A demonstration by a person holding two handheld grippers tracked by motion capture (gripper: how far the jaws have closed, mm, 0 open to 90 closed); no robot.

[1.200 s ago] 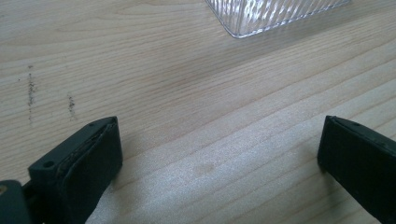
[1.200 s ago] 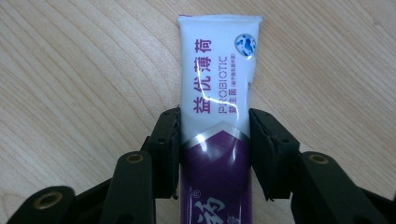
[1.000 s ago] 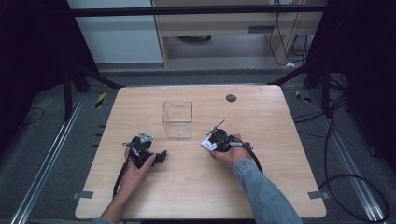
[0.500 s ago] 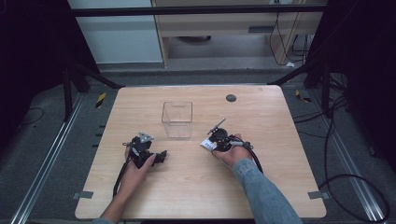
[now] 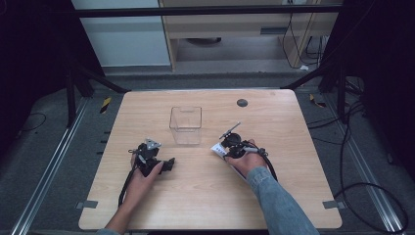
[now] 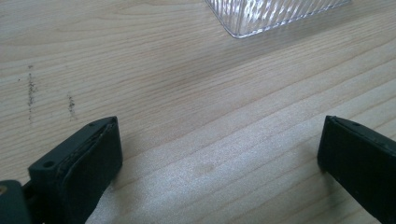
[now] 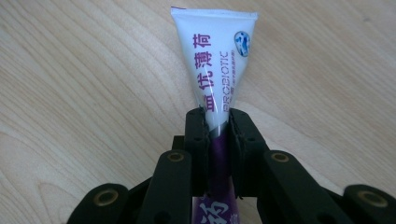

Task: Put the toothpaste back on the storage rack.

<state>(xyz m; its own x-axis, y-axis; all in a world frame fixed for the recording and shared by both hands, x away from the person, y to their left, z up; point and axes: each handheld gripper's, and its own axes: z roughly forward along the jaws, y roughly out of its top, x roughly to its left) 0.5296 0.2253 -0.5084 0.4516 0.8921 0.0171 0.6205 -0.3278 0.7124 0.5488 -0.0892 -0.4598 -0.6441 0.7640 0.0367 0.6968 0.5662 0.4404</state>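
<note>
1. Since a second ago: almost nothing has shifted. The right gripper (image 5: pixel 226 147) has eased very slightly toward the person's side of the table; the left gripper (image 5: pixel 169 163) sits where it was.
2. Right gripper: jaws clamped tight on a white-and-purple tube (image 7: pixel 218 74). In the right gripper view the tube's flat crimped end points away from the camera, above the wooden tabletop (image 7: pixel 79 79); the purple lower part runs back between the jaws.
3. In the high view the tube's white end (image 5: pixel 216 149) pokes out on the gripper's left side, low over the table, near the person's side of the clear plastic box (image 5: pixel 186 125), slightly to its right. Whether the tube touches the wood, cannot tell.
4. Left gripper: jaws spread wide with bare wood between them; nothing held. Resting low at the table, left hand (image 5: pixel 142 178) around it.
5. A ribbed corner of the clear box (image 6: pixel 275 16) shows ahead of the left jaws, apart from them.
6. Dark round disc (image 5: pixel 242 103) near the table's far edge, well apart from both grippers.
</note>
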